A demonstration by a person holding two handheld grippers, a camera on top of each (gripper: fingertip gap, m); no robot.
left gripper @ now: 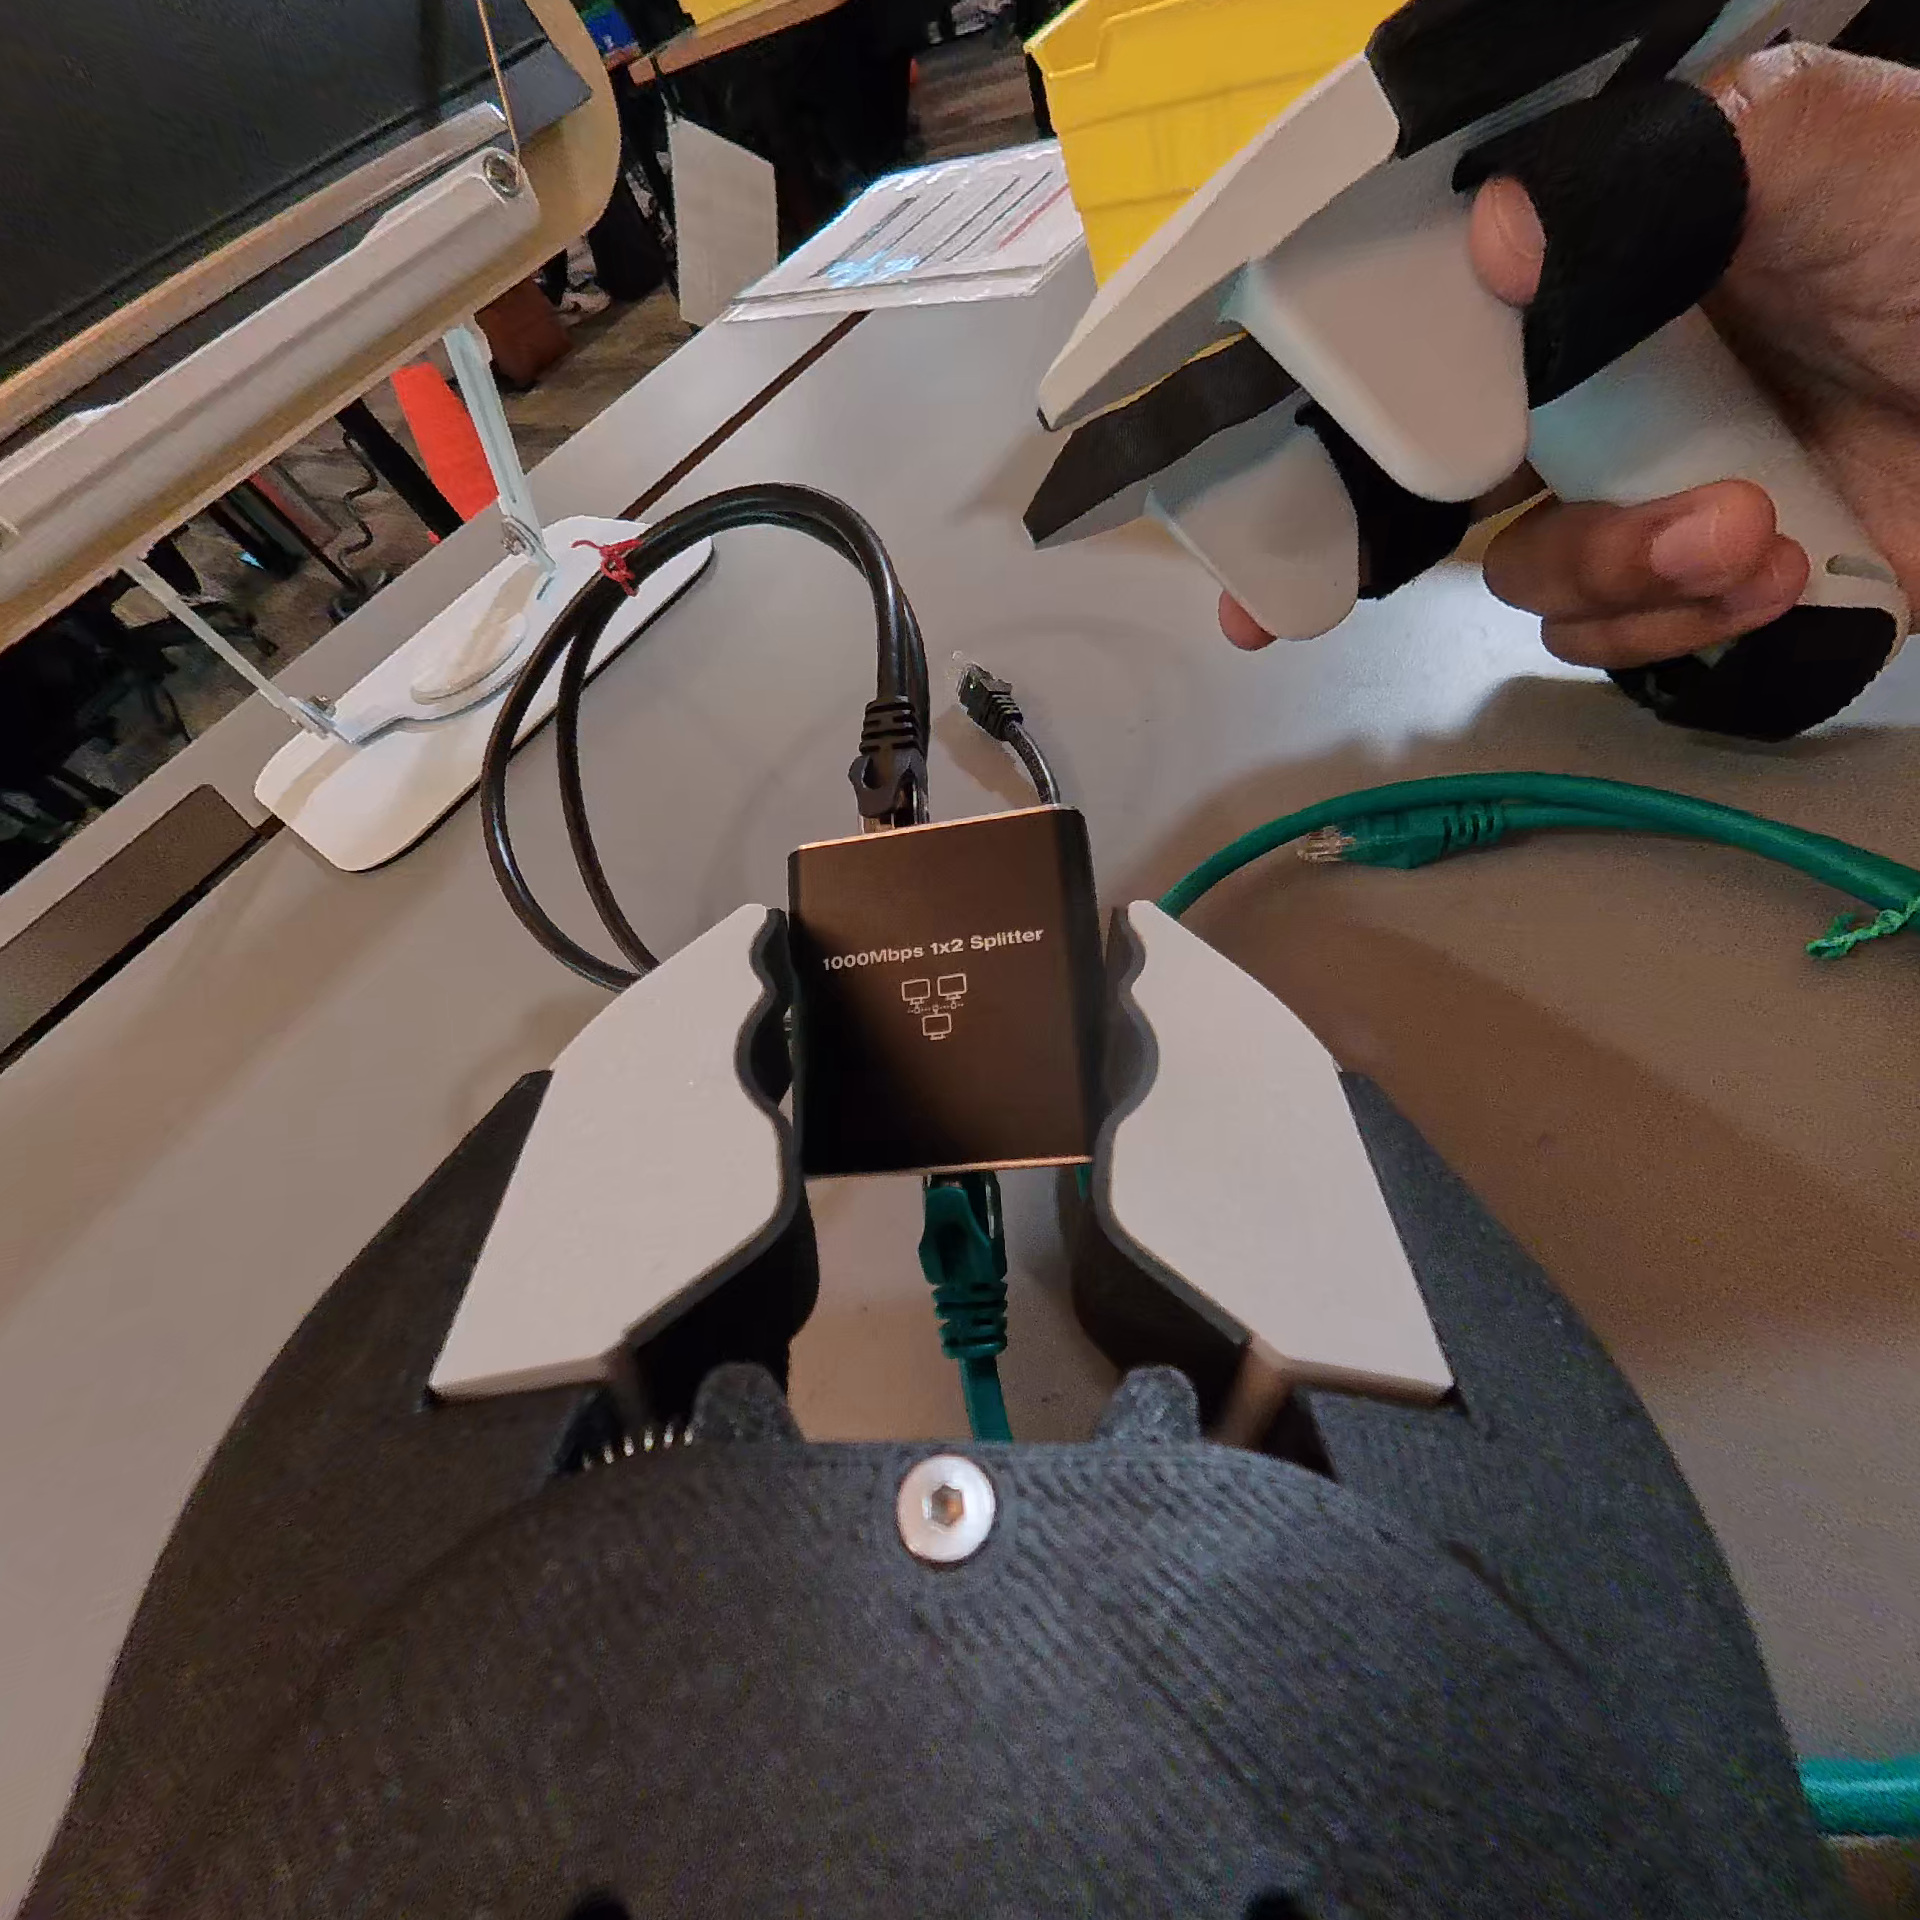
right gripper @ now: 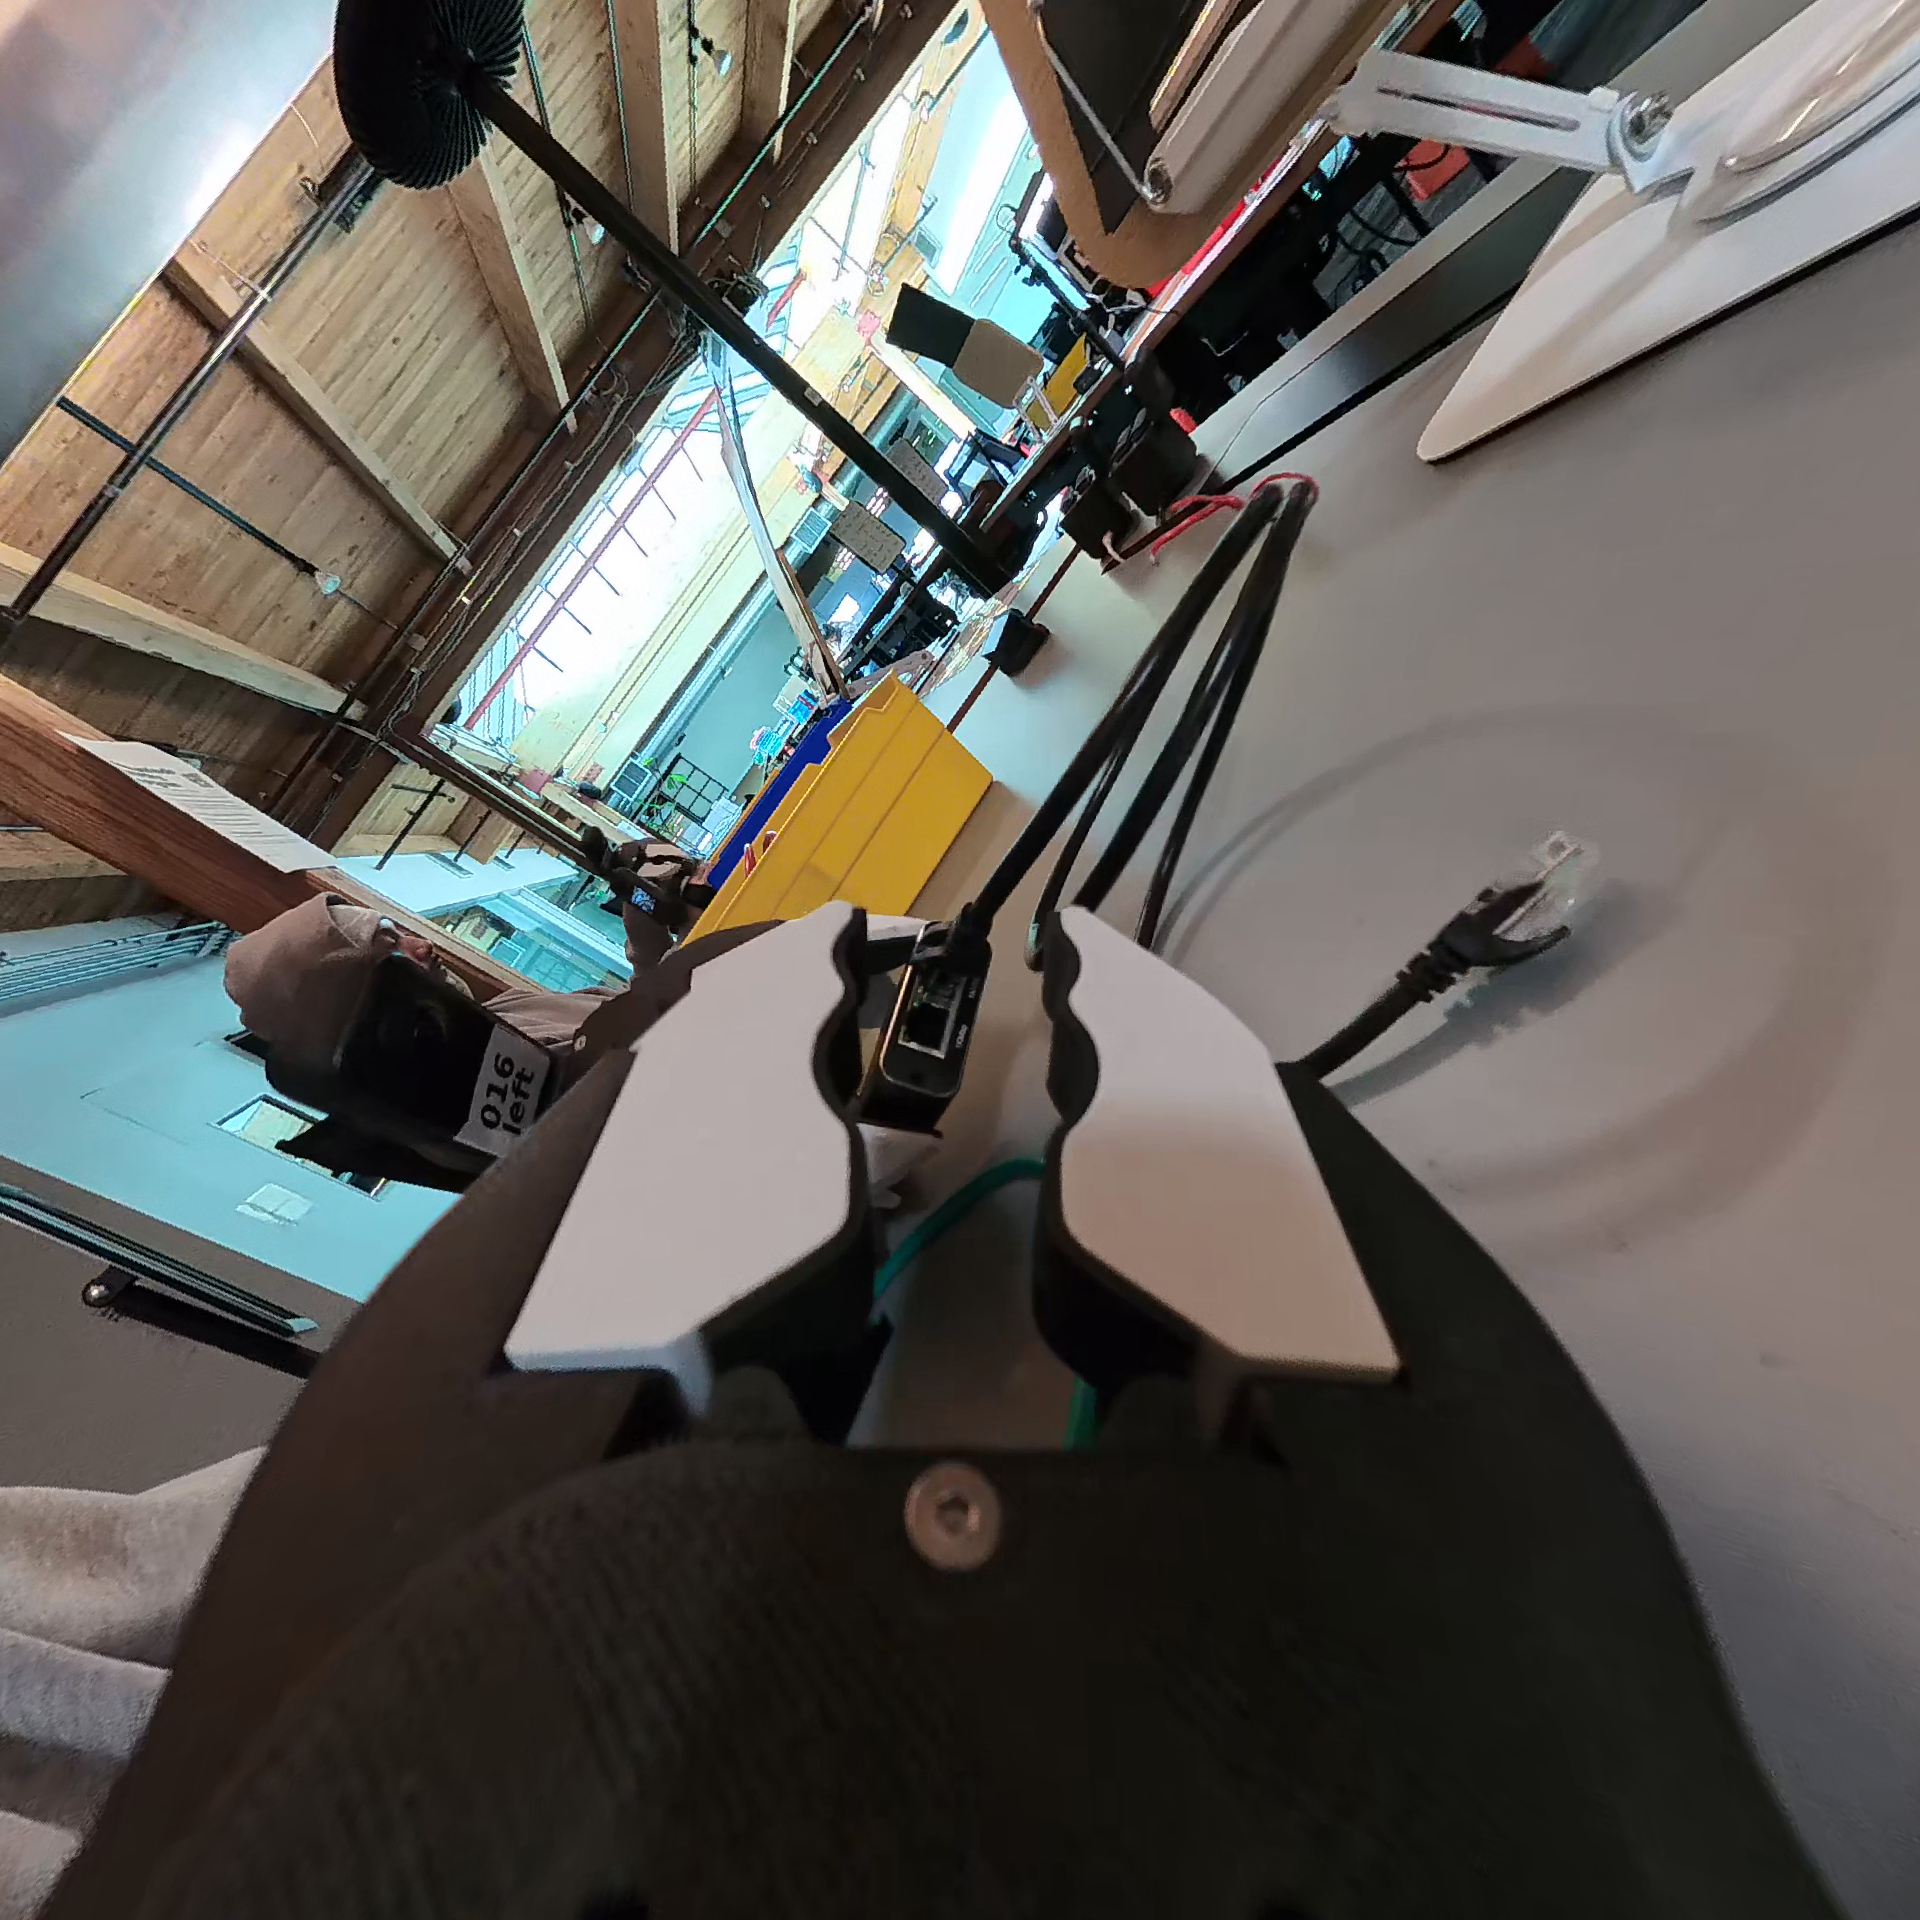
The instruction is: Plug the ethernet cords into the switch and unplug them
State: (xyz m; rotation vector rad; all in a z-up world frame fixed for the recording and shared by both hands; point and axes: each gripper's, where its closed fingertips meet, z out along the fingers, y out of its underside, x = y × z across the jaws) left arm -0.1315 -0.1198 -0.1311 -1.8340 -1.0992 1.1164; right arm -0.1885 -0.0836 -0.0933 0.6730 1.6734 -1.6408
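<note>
My left gripper (left gripper: pixel 945 914) is shut on the black switch (left gripper: pixel 940 1039) and holds its two sides just above the grey table (left gripper: pixel 1403 1143). A black cord's plug (left gripper: pixel 888 764) sits in a far port. A green cord's plug (left gripper: pixel 964 1273) sits in the near port. A loose black plug (left gripper: pixel 987 696) lies just beyond the switch, and a loose green plug (left gripper: pixel 1351 840) lies to the right. My right gripper (right gripper: pixel 948 935) is open and empty, turned sideways, facing the switch's far end (right gripper: pixel 914 1049), where one port is empty. It also shows in the left wrist view (left gripper: pixel 1049 468), above and to the right.
A white monitor stand base (left gripper: pixel 478 675) stands at the left with the black cord loop (left gripper: pixel 540 727) beside it. A yellow bin (left gripper: pixel 1174 125) and a sleeved paper sheet (left gripper: pixel 925 239) are at the back. A person (right gripper: pixel 312 956) is behind the left gripper.
</note>
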